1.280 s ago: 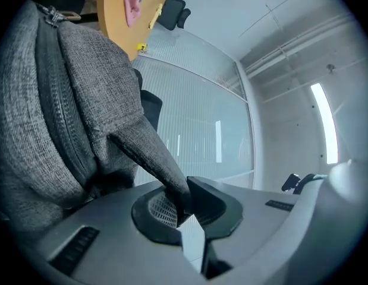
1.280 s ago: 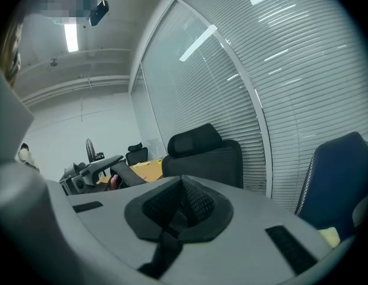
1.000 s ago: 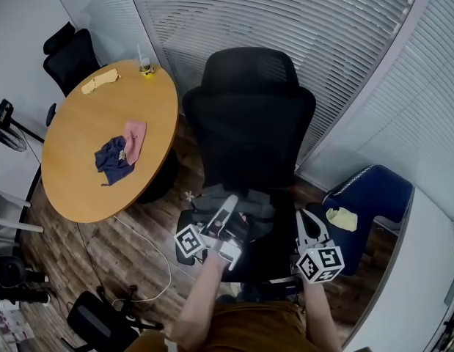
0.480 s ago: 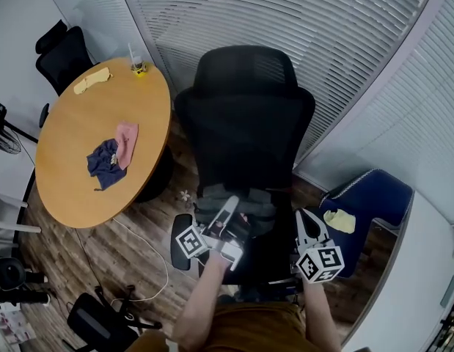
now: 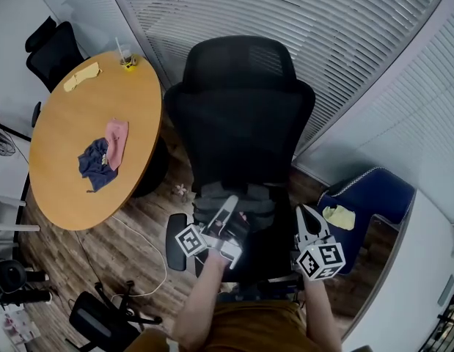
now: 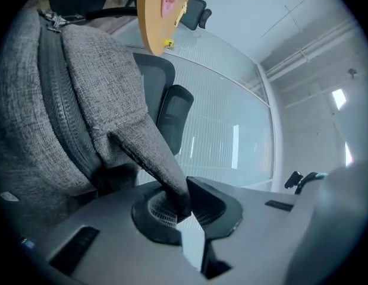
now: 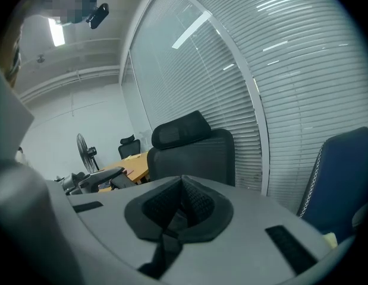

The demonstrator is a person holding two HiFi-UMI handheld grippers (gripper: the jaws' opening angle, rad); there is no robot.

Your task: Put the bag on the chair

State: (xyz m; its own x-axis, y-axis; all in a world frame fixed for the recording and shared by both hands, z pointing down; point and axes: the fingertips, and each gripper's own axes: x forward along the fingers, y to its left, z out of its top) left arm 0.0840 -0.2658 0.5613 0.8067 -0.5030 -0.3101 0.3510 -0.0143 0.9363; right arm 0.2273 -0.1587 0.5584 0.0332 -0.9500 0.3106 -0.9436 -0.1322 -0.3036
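A grey fabric bag [image 5: 238,202] rests on the seat of the black office chair [image 5: 241,116], against the foot of its backrest. My left gripper [image 5: 229,205] is over the bag and is shut on the bag's grey strap [image 6: 154,159]. In the left gripper view the bag [image 6: 65,105] fills the left side and the strap runs down between the pads of that gripper [image 6: 185,199]. My right gripper [image 5: 305,217] hovers to the right of the seat, shut with nothing in it. In its own view the right gripper [image 7: 182,190] points at the chair's backrest [image 7: 192,150].
A round wooden table [image 5: 65,189] stands left of the chair with a blue cloth [image 5: 93,165], a pink cloth [image 5: 116,138], a yellow cloth [image 5: 81,77] and a cup [image 5: 127,59]. A blue chair [image 5: 370,200] holding a yellow item [image 5: 338,215] is at the right. Slatted blinds stand behind.
The head view has drifted, so the table and chair sit a little further left and up. Both grippers and the bag keep their places on the chair.
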